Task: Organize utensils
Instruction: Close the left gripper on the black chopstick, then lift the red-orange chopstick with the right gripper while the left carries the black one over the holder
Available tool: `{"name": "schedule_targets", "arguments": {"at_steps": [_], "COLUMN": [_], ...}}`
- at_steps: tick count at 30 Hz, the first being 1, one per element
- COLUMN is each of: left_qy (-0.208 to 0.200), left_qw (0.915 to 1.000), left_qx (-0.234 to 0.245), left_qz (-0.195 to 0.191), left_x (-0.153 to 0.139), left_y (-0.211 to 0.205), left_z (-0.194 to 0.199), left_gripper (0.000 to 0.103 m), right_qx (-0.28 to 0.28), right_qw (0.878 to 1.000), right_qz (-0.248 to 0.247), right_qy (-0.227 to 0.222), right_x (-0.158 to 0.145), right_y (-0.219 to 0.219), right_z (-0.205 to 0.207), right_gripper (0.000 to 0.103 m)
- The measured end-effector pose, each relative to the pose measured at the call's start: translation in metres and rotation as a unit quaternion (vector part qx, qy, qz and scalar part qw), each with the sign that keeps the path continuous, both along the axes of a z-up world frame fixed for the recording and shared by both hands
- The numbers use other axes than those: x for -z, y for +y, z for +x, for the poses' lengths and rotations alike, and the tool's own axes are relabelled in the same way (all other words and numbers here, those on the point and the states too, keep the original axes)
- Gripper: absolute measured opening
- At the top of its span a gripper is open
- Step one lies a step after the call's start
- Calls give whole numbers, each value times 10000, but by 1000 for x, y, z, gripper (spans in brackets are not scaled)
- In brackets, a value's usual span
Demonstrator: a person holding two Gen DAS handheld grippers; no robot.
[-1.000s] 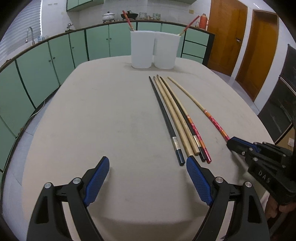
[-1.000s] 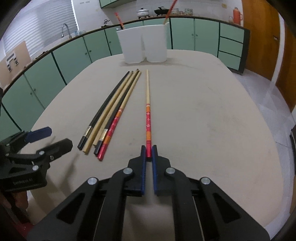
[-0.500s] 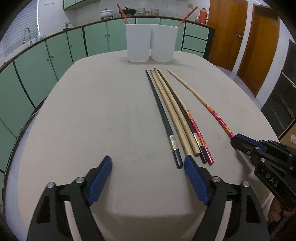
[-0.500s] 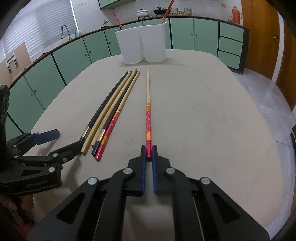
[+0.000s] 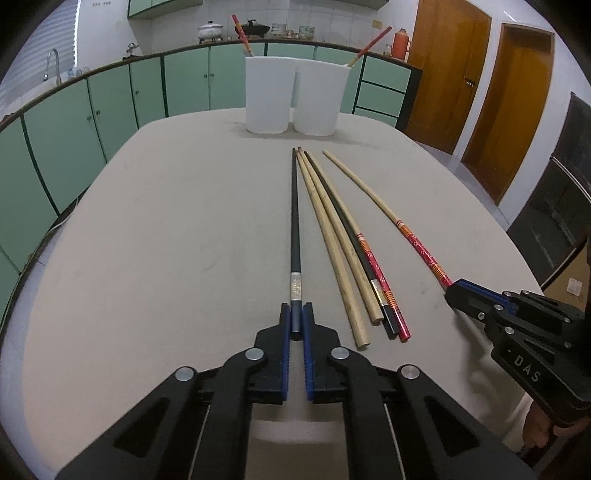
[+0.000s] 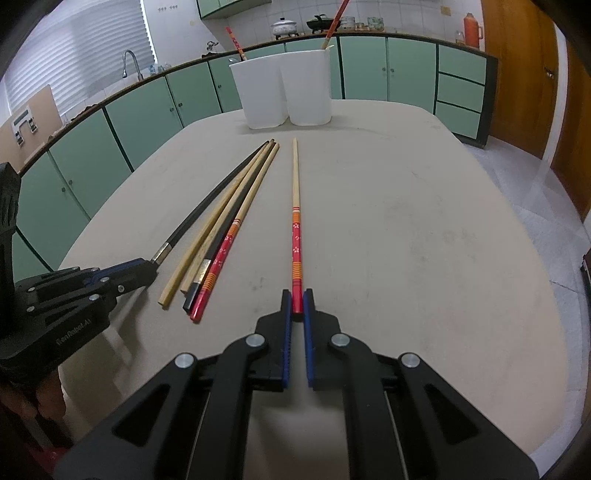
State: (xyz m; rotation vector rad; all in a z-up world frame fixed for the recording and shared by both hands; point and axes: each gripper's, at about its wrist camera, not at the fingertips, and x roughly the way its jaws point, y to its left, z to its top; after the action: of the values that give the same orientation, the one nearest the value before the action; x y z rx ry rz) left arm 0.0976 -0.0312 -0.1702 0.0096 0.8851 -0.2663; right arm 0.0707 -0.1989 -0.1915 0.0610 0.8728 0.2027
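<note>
Half a second ago my left gripper point(image 5: 296, 320) had its jaws wide apart near the black chopstick point(image 5: 294, 225); now the jaws are closed on its near end, low in the centre of the left view. The black chopstick has also turned a little away from the bundle. My right gripper point(image 6: 296, 305) is as before: jaws closed on the red end of the red-patterned chopstick point(image 6: 295, 221), low in the centre of the right view.

I count six chopsticks lying on the counter point(image 5: 166, 240). One is the black one in my left jaws and one is the red-patterned one in my right jaws. Four lie together between them: two plain wooden chopsticks point(image 5: 334, 251), one dark chopstick point(image 5: 345, 225) and one second red-patterned chopstick point(image 5: 384, 284), near ends close, all pointing to the far side.

At the far edge, in the upper centre of both views, two white containers point(image 5: 295, 99) stand just beside each other. Each holds one red-topped chopstick point(image 5: 240, 31) leaning out over its rim.
</note>
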Motion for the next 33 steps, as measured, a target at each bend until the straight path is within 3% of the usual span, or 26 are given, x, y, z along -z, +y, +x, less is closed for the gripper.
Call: {"name": "schedule_targets", "arguments": {"at_steps": [5,12,24,33], "left_qy": [-113,-579,-1534,-1818], "left_qw": [9999,9982,9876,9823], "left_qx": [-34,-36,13,93], "left_qz": [-62,-175,-343,-435], "left_x": [-10,-51,-130,-166], "left_y": [4,10,13,7], "left_z": [-2,-3,17,52], "left_gripper": [6,6,6,6], "right_qx": [-12,-134,-123,-318], "right_qw": [9999,9986,9944,9905], "right_qz": [-93,-316,72,239], "right_qy": [-64,-391,-1043,-1317], "right_x": [-5,-32,-118,-174], "right_y": [-2,-5,-30,-36], "right_z": [-1,0,22,56], "right_gripper": [5,5,5,5]}}
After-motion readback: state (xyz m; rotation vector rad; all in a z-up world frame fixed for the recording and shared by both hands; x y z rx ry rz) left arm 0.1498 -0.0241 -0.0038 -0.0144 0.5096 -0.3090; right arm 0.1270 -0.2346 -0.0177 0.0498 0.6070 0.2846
